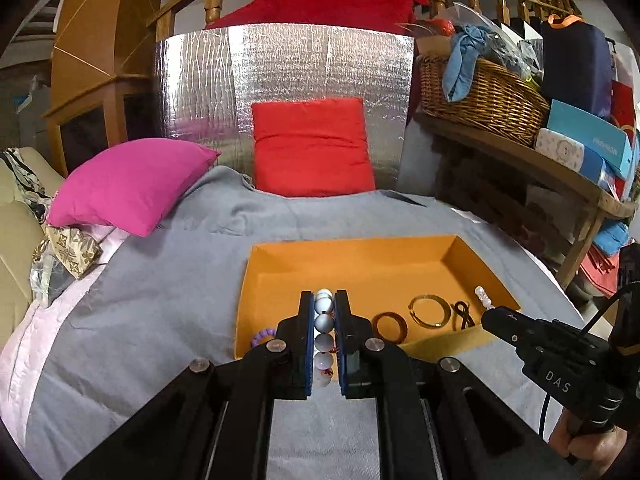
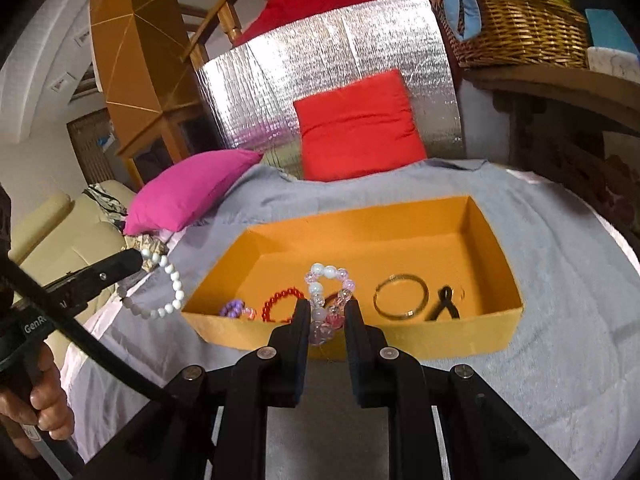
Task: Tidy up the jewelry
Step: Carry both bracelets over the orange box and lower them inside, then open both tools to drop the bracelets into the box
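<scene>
Bracelets: your left gripper (image 1: 324,300) is clenching white bead bracelet (image 1: 324,322); your right gripper (image 2: 327,309) is gripping pink-clear bead bracelet (image 2: 329,294). Both are hanging over orange box (image 2: 360,224) near edge; gold bangle (image 2: 401,297) is lying at 3 o'clock.

black tool (image 1: 324,300), blue pads, silver screws, black cable.

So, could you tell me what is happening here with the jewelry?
A person is sorting jewelry into an orange box on a grey blanket. The left gripper is shut on a white bead bracelet, and the right gripper on a pink and clear bead bracelet, both in front of the box. A gold bangle already lies inside.
</scene>
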A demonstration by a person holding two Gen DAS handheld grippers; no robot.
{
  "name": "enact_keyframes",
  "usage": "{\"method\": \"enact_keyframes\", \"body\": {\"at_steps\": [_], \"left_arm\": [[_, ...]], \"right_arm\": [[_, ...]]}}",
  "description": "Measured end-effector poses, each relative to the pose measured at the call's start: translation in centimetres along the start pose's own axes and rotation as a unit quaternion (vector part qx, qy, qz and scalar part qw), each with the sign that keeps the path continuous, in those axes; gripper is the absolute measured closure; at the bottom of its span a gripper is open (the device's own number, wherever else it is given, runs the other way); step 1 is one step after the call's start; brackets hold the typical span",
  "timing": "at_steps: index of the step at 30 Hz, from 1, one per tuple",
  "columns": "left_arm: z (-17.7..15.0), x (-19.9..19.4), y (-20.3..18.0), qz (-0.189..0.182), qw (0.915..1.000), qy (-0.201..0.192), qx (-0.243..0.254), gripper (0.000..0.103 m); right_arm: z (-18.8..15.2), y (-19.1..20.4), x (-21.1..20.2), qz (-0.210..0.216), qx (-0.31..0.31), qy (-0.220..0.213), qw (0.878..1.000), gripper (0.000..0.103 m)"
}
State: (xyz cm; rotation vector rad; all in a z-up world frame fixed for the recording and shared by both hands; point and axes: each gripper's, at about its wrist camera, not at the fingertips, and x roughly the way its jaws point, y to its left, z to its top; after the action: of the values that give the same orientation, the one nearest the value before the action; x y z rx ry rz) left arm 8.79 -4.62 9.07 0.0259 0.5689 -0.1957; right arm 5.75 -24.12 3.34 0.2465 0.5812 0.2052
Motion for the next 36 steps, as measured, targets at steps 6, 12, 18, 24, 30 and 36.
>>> {"method": "enact_keyframes", "body": {"at_steps": [6, 12, 18, 24, 30, 36], "left_arm": [[1.0, -0.1, 0.0, 0.01, 0.9998, -0.015, -0.006, 0.093], [1.9, -0.1, 0.1, 0.019, 0.9994, -0.029, -0.01, 0.093], [2.6, 0.3, 0.6, 0.032, 0.9986, -0.038, -0.016, 0.093], [3.0, 1.4, 1.1, 0.041, 0.9981, -0.04, -0.022, 0.093], [2.7, 3.8, 1.7, 0.047, 0.998, -0.034, -0.026, 0.093], [1.2, 7.9, 1.7, 0.047, 0.9985, 0.017, -0.024, 0.093]], "right_arm": [[1.2, 0.0, 0.3, 0.006, 0.013, -0.014, 1.0, 0.084], [1.9, 0.2, 0.9, 0.011, 0.021, -0.021, 1.0, 0.084], [2.5, 0.1, 1.5, 0.007, 0.023, -0.026, 0.999, 0.084], [3.5, -0.3, 2.6, 0.002, 0.025, -0.029, 0.999, 0.084], [4.3, -1.4, 4.7, -0.003, 0.036, -0.016, 0.999, 0.084], [3.8, -3.4, 8.1, -0.021, 0.058, 0.038, 0.997, 0.084]]}}
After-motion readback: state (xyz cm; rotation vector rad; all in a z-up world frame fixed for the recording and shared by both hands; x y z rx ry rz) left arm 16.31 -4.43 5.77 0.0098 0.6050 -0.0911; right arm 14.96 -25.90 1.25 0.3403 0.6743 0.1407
